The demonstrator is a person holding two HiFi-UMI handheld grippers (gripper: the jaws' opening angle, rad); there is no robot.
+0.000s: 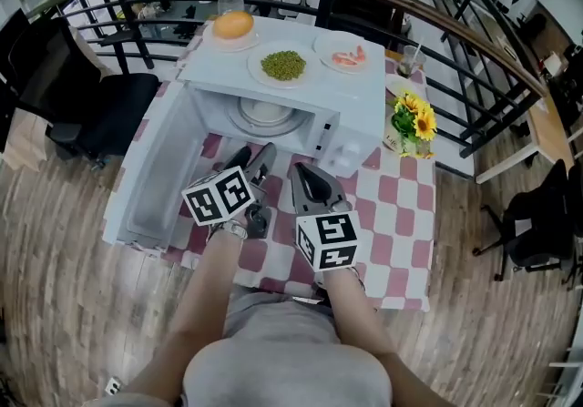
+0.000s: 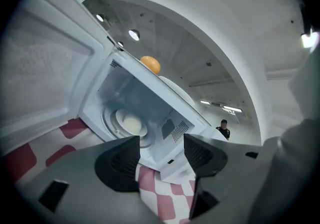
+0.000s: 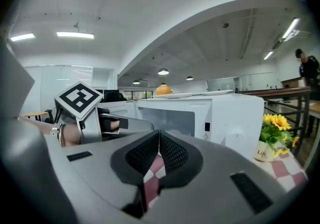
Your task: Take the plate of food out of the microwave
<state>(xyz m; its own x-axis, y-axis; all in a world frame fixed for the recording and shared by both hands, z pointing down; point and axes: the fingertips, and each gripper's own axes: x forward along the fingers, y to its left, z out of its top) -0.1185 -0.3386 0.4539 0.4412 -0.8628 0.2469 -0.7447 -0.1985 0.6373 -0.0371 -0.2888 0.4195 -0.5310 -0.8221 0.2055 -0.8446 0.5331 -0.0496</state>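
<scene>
The white microwave [image 1: 357,97] stands on a red-and-white checked table, its door [image 1: 157,168] swung wide to the left. Inside, on the turntable, sits a white plate [image 1: 269,111] with pale food; the left gripper view shows the plate [image 2: 131,124] deep in the cavity. My left gripper [image 1: 253,157] hovers just in front of the opening, open and empty [image 2: 161,143]. Beside it, to the right, my right gripper [image 1: 305,173] is shut on nothing [image 3: 159,140], pointing at the microwave's front.
On top of the microwave are an orange on a plate [image 1: 234,25], a plate of green peas [image 1: 284,65] and a plate of shrimp [image 1: 348,56]. A pot of yellow flowers [image 1: 414,118] stands to its right. A dark railing [image 1: 474,50] curves behind; a black chair [image 1: 100,114] is at left.
</scene>
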